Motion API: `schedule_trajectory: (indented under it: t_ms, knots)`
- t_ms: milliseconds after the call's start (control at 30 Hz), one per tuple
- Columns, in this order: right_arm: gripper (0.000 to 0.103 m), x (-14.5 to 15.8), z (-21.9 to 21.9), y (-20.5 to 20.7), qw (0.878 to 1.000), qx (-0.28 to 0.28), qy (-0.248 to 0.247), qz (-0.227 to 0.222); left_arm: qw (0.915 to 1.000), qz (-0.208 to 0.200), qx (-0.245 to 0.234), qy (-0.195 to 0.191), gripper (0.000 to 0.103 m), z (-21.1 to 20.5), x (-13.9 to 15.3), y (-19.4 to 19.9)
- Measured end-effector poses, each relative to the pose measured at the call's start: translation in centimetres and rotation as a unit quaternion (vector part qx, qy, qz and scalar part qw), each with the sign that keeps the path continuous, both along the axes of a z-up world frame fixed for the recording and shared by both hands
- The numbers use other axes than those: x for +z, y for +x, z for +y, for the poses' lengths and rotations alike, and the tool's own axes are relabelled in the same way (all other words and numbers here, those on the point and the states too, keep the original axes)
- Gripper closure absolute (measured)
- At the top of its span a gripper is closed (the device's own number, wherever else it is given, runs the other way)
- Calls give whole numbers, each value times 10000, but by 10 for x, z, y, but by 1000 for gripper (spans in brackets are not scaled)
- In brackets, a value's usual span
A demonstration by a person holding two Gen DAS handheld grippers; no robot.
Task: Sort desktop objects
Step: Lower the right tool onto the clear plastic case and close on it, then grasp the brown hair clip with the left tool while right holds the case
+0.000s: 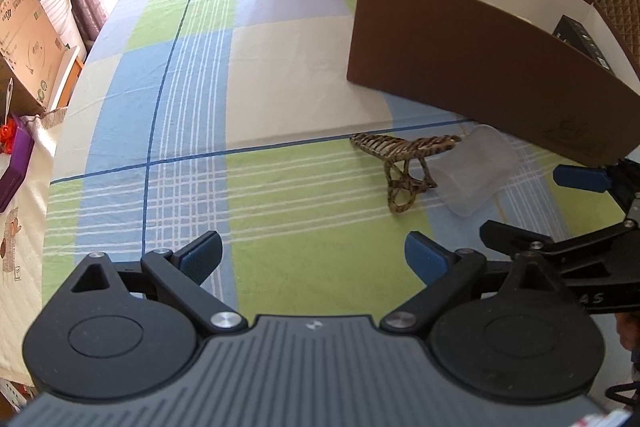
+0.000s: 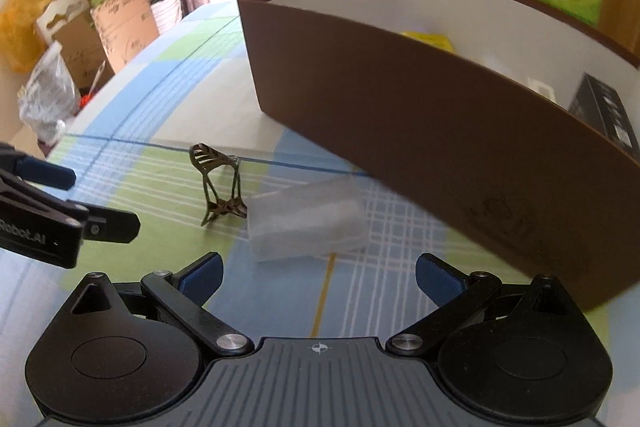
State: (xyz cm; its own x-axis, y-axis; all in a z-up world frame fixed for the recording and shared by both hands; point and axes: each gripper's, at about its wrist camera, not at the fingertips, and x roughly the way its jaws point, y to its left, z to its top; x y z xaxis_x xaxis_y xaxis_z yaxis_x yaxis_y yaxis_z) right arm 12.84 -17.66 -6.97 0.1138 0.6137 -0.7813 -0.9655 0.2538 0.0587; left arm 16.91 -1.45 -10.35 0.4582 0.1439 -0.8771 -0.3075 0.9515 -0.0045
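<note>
Only right view shows yellow item [image 2: 428,39] inside brown box [image 2: 400,115].

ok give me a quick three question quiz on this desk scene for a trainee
1. True or false: the hair clip already lies inside the brown box.
2. Which item on the tablecloth lies closest in front of the right gripper?
A. the clear plastic container
B. a pair of scissors
C. a mug
3. Fill in: both the left gripper and the right gripper are ____ and hold nothing.

Key
1. False: it stands on the tablecloth, outside the box, next to the clear plastic container.
2. A
3. open
</note>
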Motion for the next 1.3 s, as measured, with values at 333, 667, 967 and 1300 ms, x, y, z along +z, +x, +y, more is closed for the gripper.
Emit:
schedule_trajectory:
  t_ms: [333, 667, 967, 1300]
  knots:
    - [33, -17, 18, 2, 9990, 301, -15, -330, 9999, 15, -92, -79, 7, 1, -6, 14]
    - [33, -13, -5, 32, 9992, -264, -160, -265, 9981, -385, -310, -355, 8, -20, -13, 35]
    - [33, -10, -21, 42, 9983, -501, -235, -171, 9968, -746, -251, -138, 43, -25, -30, 57]
    - [32, -7, -25, 41, 9982, -513, -251, -192, 9946, -904, -461, -214, 71, -2, -31, 34]
